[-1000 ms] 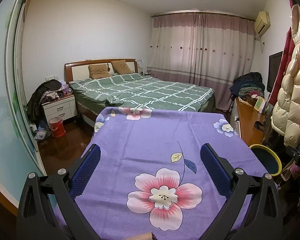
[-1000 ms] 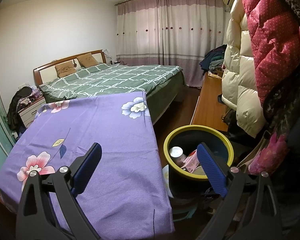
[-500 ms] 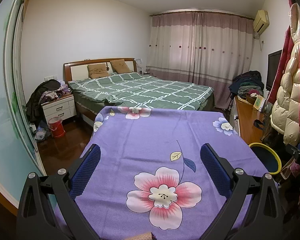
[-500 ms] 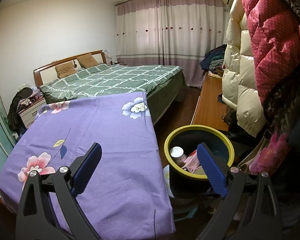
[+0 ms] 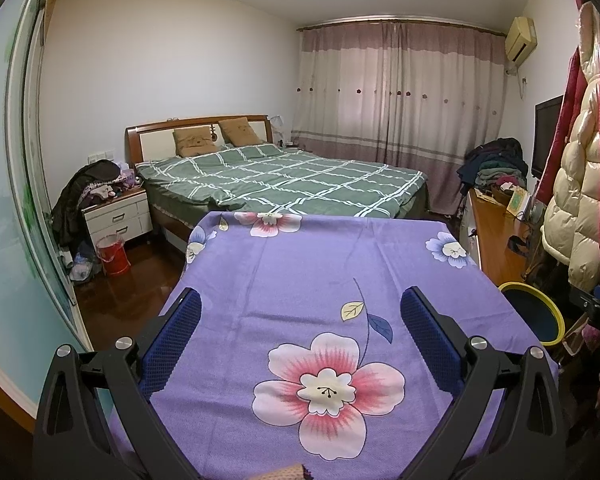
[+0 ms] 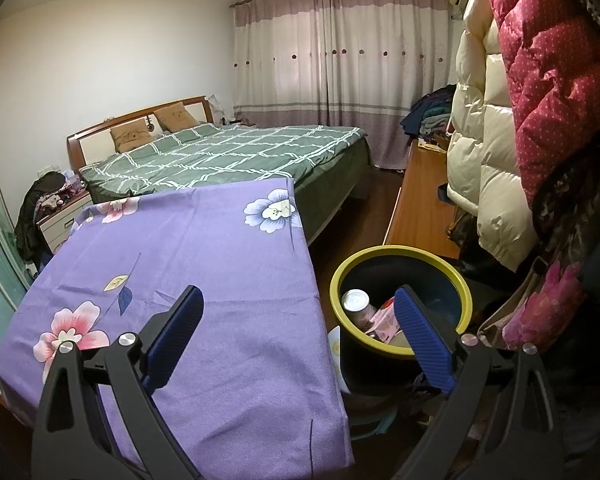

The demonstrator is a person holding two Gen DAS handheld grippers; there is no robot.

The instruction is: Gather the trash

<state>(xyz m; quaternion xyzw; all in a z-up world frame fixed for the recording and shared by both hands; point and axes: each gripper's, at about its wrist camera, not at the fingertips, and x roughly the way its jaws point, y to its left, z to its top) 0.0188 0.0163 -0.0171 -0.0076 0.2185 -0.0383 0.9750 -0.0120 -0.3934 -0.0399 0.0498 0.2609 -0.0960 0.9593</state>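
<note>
Bedroom walls and long striped curtains (image 5: 396, 92) frame the scene, with a green checked bed (image 5: 284, 178) filling the middle distance and padded coats (image 6: 512, 120) hanging on the right. Nearer, a tabletop (image 5: 300, 280) draped in purple flowered cloth takes up most of the left wrist view, and no litter shows on it.

Just beside the tabletop's right edge stands the trash bin (image 6: 400, 256), dark with a yellow rim. Inside it lie a can (image 6: 355, 303), a pink carton (image 6: 384, 318) and some paler scraps, so much of the collecting looks done.

Left tool (image 5: 300, 334) hovers over the cloth with its blue pads spread wide and nothing between them. Right tool (image 6: 298, 328) is likewise spread and empty, one pad above the cloth edge, the other over the bin's mouth.

Risks from here, as I judge them:
- A low sweep of either tool could snag the loose cloth and drag it off, since it hangs freely over the edge.
- The right tool sits close to the rim; a careless swing could knock the bin and spill what is inside.
- Hanging coats crowd the bin, and a sleeve might catch the tool.
- Small scraps may lie on the floor behind the bin, where neither view reaches, and be missed.
</note>
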